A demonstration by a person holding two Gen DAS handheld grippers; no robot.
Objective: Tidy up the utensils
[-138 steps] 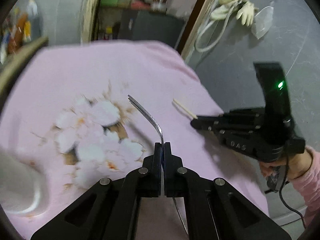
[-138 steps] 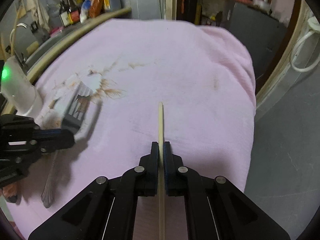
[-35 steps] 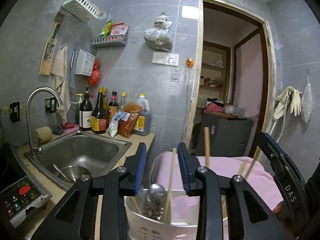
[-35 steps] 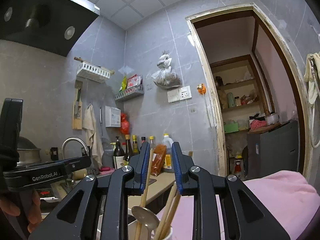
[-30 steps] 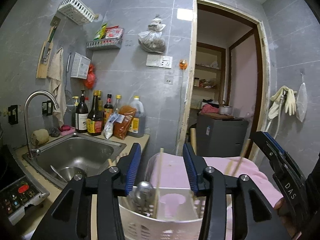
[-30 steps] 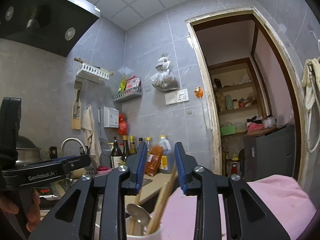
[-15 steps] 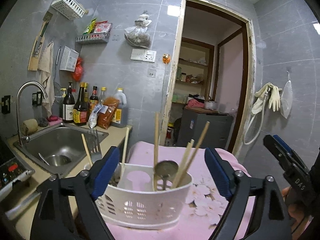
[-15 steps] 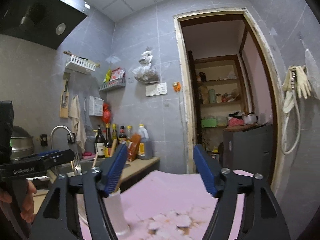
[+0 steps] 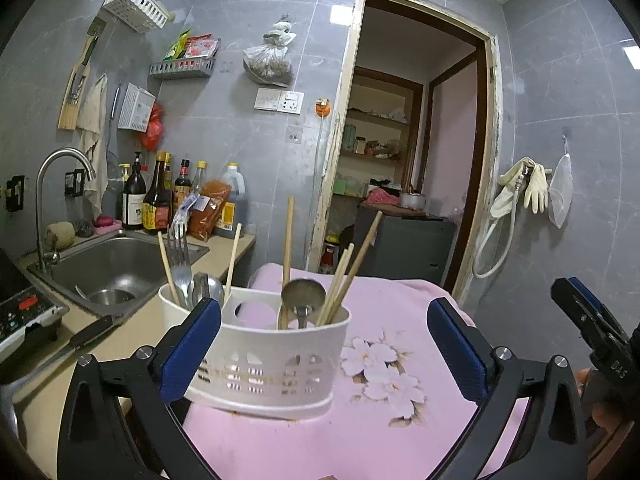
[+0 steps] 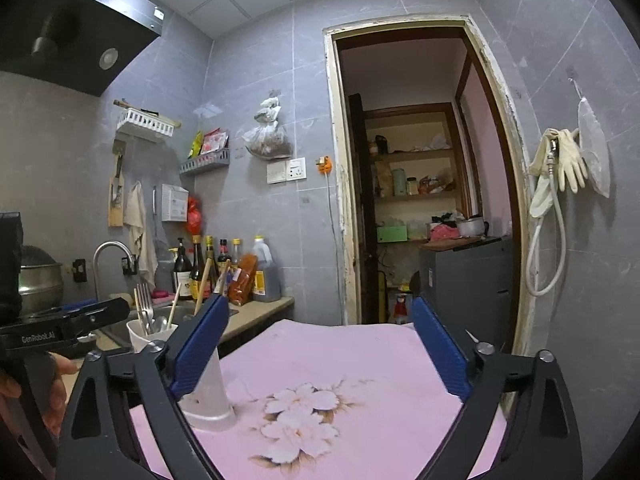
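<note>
Left wrist view: the left gripper [image 9: 324, 340] fingers are opening wide, gripping nothing. The white utensil holder [image 9: 264, 364] stands on the pink cloth [image 9: 400, 432], its chopsticks [image 9: 340, 276], spoon [image 9: 303, 295] and fork [image 9: 181, 256] pointing upward.

Right wrist view: the right gripper [image 10: 320, 344] fingers are opening, empty; the left finger hides most of the holder.

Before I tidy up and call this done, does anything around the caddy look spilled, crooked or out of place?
Mostly tidy: the caddy stands upright on the pink cloth, utensils inside. One oddity is a reddish-brown smear on the cloth along the caddy's front base.
</note>
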